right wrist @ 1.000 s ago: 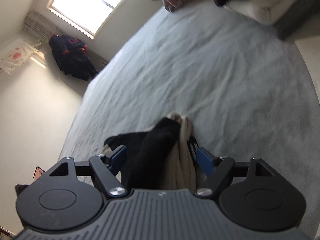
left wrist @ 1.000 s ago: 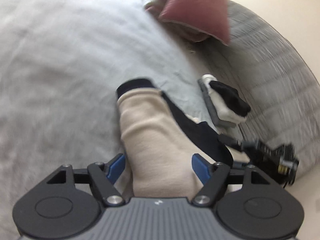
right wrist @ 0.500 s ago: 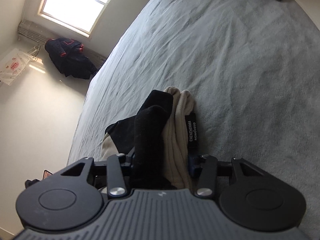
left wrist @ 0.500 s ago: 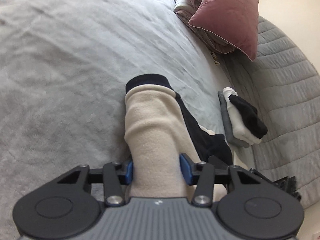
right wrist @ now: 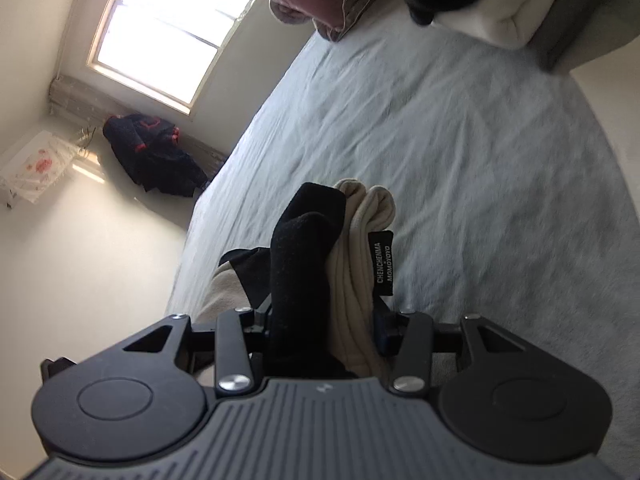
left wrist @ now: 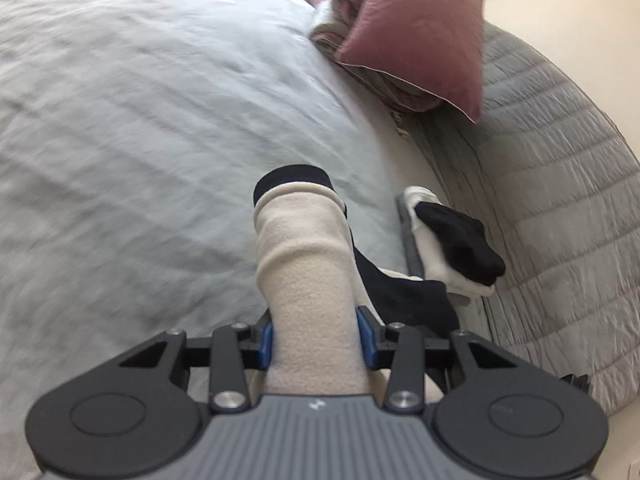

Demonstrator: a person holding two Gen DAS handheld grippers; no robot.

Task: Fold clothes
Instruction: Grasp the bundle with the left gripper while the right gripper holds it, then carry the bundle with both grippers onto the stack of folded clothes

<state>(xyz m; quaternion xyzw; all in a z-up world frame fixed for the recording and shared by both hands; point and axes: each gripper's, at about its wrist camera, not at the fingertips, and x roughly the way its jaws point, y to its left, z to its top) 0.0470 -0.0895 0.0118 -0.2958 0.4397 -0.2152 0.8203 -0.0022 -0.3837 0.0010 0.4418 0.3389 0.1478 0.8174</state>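
Note:
A folded cream-and-black fleece garment [left wrist: 304,248] rises off the pale blue bed sheet [left wrist: 140,120]. In the left wrist view its cream roll with a black cuff sits between the blue pads of my left gripper [left wrist: 316,338], whose jaws are closing and press on the fabric. In the right wrist view my right gripper [right wrist: 322,320] is shut on the other end of the garment [right wrist: 308,240], a bunch of black and cream layers with a black label [right wrist: 382,262] hanging beside them. The part of the garment under each gripper body is hidden.
A stack of folded white, black and grey clothes [left wrist: 452,240] lies by the grey quilted headboard [left wrist: 560,200]. A pink pillow [left wrist: 416,36] leans on bundled bedding at the head of the bed. Beyond the bed are a bright window [right wrist: 172,32] and a dark jacket [right wrist: 156,152].
Both grippers' jaws came together from wide apart onto the garment. Both then rose a little, with the gripped ends lifting off the sheet.

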